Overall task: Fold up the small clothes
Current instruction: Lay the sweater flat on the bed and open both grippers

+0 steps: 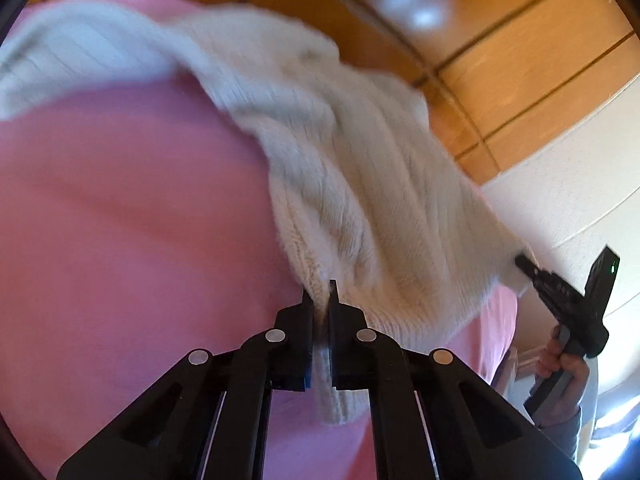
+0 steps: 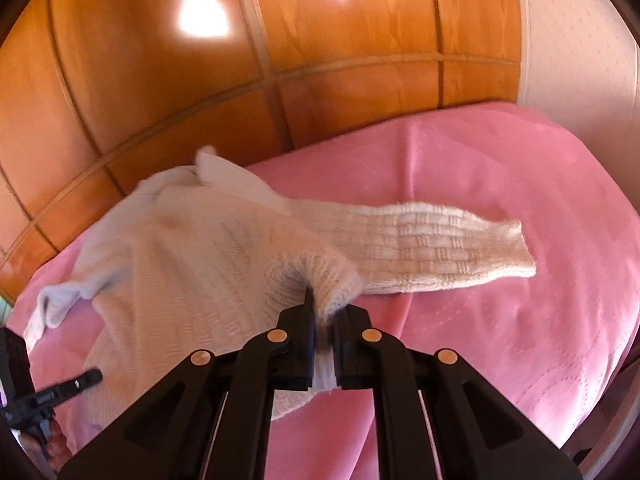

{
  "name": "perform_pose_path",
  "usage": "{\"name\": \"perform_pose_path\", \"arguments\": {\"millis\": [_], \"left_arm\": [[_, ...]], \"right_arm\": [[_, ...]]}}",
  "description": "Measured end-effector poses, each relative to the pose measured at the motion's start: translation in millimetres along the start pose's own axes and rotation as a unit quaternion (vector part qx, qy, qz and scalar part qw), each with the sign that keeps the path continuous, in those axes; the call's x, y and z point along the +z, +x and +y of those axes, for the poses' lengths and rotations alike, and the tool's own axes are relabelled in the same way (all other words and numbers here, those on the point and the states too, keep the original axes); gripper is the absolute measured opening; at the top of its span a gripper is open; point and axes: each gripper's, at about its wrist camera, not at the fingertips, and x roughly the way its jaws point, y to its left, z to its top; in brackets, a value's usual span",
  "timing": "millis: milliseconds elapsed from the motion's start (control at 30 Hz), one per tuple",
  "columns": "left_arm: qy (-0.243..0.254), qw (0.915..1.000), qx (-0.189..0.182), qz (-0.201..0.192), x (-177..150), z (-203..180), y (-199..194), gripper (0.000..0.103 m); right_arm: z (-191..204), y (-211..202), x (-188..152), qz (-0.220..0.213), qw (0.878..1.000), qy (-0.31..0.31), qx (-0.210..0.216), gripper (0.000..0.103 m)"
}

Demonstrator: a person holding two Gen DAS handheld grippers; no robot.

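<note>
A small cream knitted sweater (image 1: 360, 200) lies spread over a pink blanket (image 1: 120, 200). My left gripper (image 1: 322, 300) is shut on a fold of its edge, and the knit runs down between the pads. In the right wrist view my right gripper (image 2: 326, 308) is likewise shut on a bunched corner of the sweater (image 2: 192, 248), lifting it a little. One sleeve (image 2: 440, 248) stretches flat to the right. The right gripper (image 1: 522, 261) shows at the sweater's far corner in the left view. The left gripper (image 2: 94, 376) shows at the lower left of the right view.
An orange wooden panelled wall (image 2: 320, 40) stands right behind the pink blanket (image 2: 520, 184). A white wall (image 1: 580, 180) is off to the right. A person's hand (image 1: 564, 364) holds the right gripper's handle. The blanket's right half is bare of clothes.
</note>
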Motion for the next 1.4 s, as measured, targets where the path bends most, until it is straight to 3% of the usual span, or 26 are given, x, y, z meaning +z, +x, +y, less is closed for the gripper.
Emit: {"name": "perform_pose_path", "arguments": {"millis": [167, 300, 400, 533, 600, 667, 733, 767, 800, 900, 967, 1033, 1067, 1100, 1167, 1233, 1333, 1400], "left_arm": [[-0.008, 0.9982, 0.011, -0.058, 1, 26, -88, 0.004], [0.004, 0.9951, 0.059, -0.079, -30, 48, -160, 0.004], [-0.009, 0.9916, 0.104, -0.076, -63, 68, -195, 0.003], [-0.057, 0.9848, 0.156, -0.053, -113, 105, -221, 0.003], [-0.077, 0.9804, 0.177, -0.039, -130, 117, -218, 0.003], [-0.093, 0.9827, 0.158, -0.028, -138, 121, -214, 0.004], [-0.088, 0.9807, 0.17, -0.036, -141, 117, -211, 0.005], [-0.085, 0.9809, 0.17, -0.039, -136, 111, -205, 0.005], [-0.088, 0.9818, 0.164, -0.04, -135, 110, -205, 0.014], [-0.102, 0.9817, 0.151, -0.056, -133, 114, -206, 0.039], [-0.091, 0.9799, 0.168, -0.059, -132, 115, -203, 0.044], [-0.077, 0.9783, 0.184, -0.054, -136, 117, -199, 0.044], [-0.072, 0.9783, 0.188, -0.051, -135, 117, -196, 0.04], [-0.06, 0.9787, 0.191, -0.045, -137, 115, -192, 0.025], [-0.042, 0.9806, 0.189, -0.03, -142, 110, -186, 0.005], [-0.039, 0.9817, 0.183, -0.034, -147, 107, -189, 0.004], [-0.055, 0.9908, 0.116, -0.043, -158, 96, -213, 0.004], [-0.051, 0.9929, 0.102, -0.034, -165, 89, -219, 0.004]], "right_arm": [[21, -49, -12, -0.01, 0.997, -0.014, 0.081, 0.006], [50, -76, -57, 0.033, 0.987, -0.036, 0.155, 0.006], [68, -77, -107, 0.097, 0.978, -0.06, 0.174, 0.006], [83, -67, -177, 0.2, 0.957, -0.082, 0.192, 0.006], [83, -62, -192, 0.221, 0.954, -0.091, 0.183, 0.006], [75, -58, -187, 0.218, 0.957, -0.078, 0.175, 0.008], [63, -57, -168, 0.188, 0.966, -0.055, 0.167, 0.022], [59, -55, -161, 0.175, 0.971, -0.045, 0.159, 0.046], [54, -52, -151, 0.155, 0.977, -0.032, 0.144, 0.05], [50, -25, -133, 0.139, 0.982, -0.007, 0.131, 0.05], [52, -5, -129, 0.146, 0.98, 0.003, 0.133, 0.048], [68, 15, -135, 0.165, 0.977, -0.015, 0.136, 0.031], [74, 20, -141, 0.172, 0.976, -0.03, 0.129, 0.027], [84, 21, -147, 0.167, 0.978, -0.06, 0.112, 0.02], [86, 12, -149, 0.153, 0.979, -0.08, 0.107, 0.011], [78, 3, -144, 0.134, 0.983, -0.079, 0.095, 0.01], [58, -24, -133, 0.105, 0.989, -0.066, 0.083, 0.008], [55, -31, -134, 0.103, 0.99, -0.073, 0.067, 0.008]]}}
